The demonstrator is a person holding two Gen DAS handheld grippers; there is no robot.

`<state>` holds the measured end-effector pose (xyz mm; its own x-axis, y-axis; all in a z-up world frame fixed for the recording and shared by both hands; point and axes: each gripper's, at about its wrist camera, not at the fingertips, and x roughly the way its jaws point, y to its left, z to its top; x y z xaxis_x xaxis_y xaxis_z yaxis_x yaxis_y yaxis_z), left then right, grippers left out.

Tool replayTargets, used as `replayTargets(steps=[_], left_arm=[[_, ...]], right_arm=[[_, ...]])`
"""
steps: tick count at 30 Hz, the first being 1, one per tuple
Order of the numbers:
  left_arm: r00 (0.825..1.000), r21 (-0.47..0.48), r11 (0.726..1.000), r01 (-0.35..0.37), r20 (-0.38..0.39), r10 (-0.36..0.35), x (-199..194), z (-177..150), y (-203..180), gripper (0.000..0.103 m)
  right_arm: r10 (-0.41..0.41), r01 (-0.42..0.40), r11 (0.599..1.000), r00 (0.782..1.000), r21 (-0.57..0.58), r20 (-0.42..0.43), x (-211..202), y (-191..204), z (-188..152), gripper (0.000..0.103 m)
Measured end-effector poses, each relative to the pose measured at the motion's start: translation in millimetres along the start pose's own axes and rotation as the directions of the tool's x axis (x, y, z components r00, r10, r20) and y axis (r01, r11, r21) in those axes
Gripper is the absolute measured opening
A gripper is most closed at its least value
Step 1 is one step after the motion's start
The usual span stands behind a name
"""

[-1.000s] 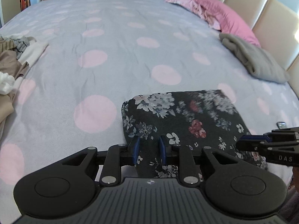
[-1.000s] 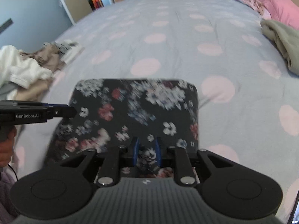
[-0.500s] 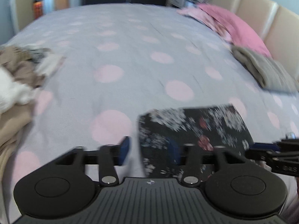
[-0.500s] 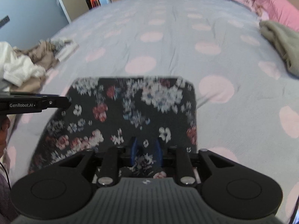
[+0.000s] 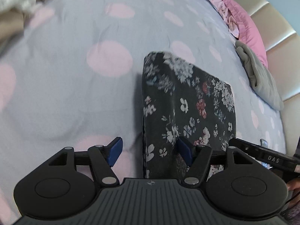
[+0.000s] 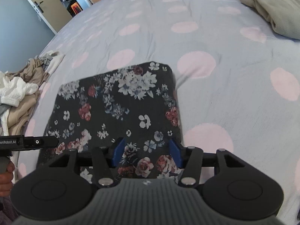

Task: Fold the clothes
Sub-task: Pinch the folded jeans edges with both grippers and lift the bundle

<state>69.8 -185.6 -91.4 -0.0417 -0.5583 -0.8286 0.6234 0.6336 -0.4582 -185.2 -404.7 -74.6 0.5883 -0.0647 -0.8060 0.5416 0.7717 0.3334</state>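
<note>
Both the left gripper [image 5: 150,151] and right gripper [image 6: 147,152] have just spread their jaws, releasing the folded floral garment [image 6: 116,110] lying mid-frame on the bed [image 6: 215,37]; next likely the unfolded pile [image 6: 16,93], left edge.

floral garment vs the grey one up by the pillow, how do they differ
The floral garment is dark with white and red flowers; the grey garment is plain. The floral one is a flat, squared-off fold in the near part of the bed, between the open left gripper and right gripper; the grey one is a softer, rounder fold beside the pink pillow, away from both. Both are folded and rest on the dotted cover.
</note>
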Motion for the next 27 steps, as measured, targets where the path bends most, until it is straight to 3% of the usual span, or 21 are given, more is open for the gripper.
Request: replayTargets(steps=[8,13,20,27], left_arm=[[1.0,0.03,1.0,0.009,-0.015,-0.008,7.3,0.8,-4.3,0.071],[1.0,0.056,0.998,0.014,-0.027,-0.012,13.9,3.6,-9.7,0.074],[1.0,0.128,0.991,0.021,-0.026,-0.018,23.1,6.4,-23.7,0.074],[0.999,0.14,0.99,0.034,-0.035,-0.03,25.3,8.0,-22.9,0.073]], right_arm=[[-0.045,0.045,0.998,0.999,0.053,-0.001,-0.2,-14.4,7.6,0.057],[0.004,0.001,0.993,0.999,0.122,-0.039,8.2,-30.1,4.6,0.06],[0.049,-0.046,0.995,0.998,0.088,-0.039,11.9,-24.0,4.6,0.062],[0.087,-0.083,0.994,0.995,0.077,-0.047,17.9,-25.8,5.4,0.063]])
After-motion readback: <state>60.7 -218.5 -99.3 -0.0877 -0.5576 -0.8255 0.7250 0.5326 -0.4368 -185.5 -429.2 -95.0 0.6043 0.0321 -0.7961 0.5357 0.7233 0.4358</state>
